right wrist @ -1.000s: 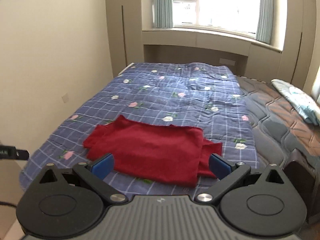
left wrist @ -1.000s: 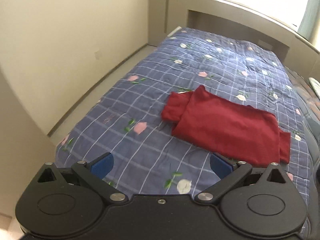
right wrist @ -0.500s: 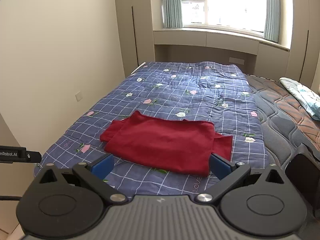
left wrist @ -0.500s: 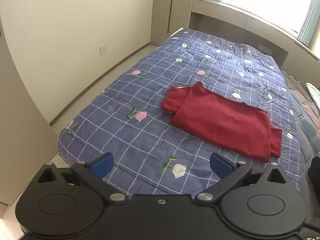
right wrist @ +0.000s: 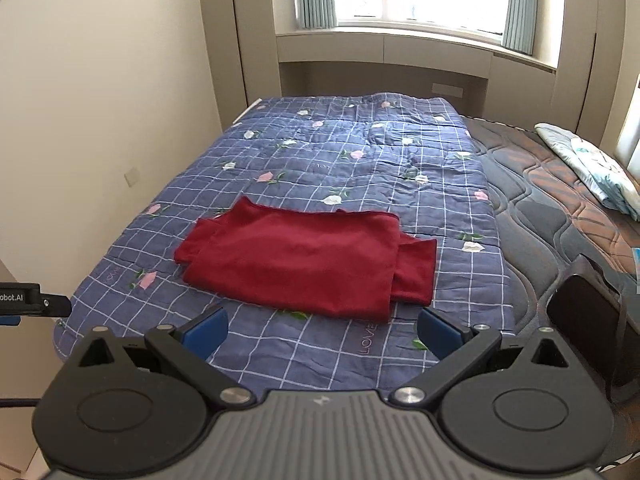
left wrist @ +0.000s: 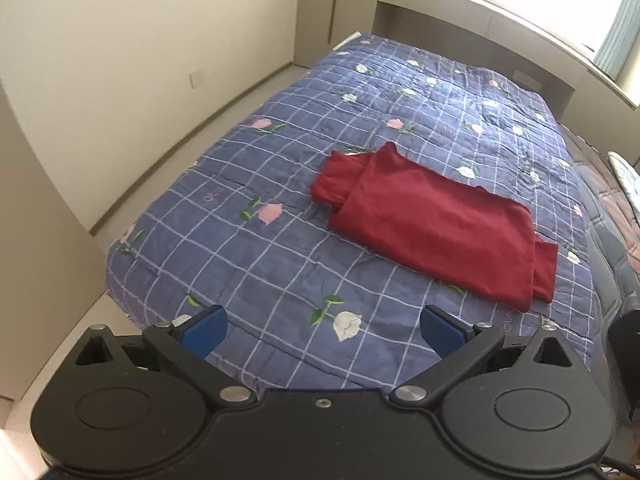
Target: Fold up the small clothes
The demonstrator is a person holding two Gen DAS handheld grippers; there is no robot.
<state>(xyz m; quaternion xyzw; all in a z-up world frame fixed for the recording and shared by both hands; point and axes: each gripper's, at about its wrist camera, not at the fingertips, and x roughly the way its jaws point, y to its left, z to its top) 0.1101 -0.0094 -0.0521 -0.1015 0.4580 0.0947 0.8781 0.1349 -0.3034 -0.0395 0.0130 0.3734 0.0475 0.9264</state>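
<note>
A dark red garment (left wrist: 432, 224) (right wrist: 304, 260) lies folded flat on the blue checked quilt (left wrist: 320, 128) (right wrist: 360, 148), with a sleeve sticking out at each end. My left gripper (left wrist: 322, 330) hangs open above the quilt's near edge, well short of the garment and to its left. My right gripper (right wrist: 322, 332) is open too, just in front of the garment's near edge, with nothing between its blue pads (right wrist: 206, 330). In the right wrist view, part of the left gripper's body (right wrist: 24, 300) shows at the left edge.
The quilt covers the left part of a bed; bare brown mattress (right wrist: 560, 216) shows on the right with a patterned pillow (right wrist: 588, 168) on it. A wall runs close along the left side, and a window sill (right wrist: 384, 36) lies beyond the bed's far end.
Both grippers have drawn back and up from the garment, so more of the bed and room shows. The garment lies unmoved and both grippers stay open.
</note>
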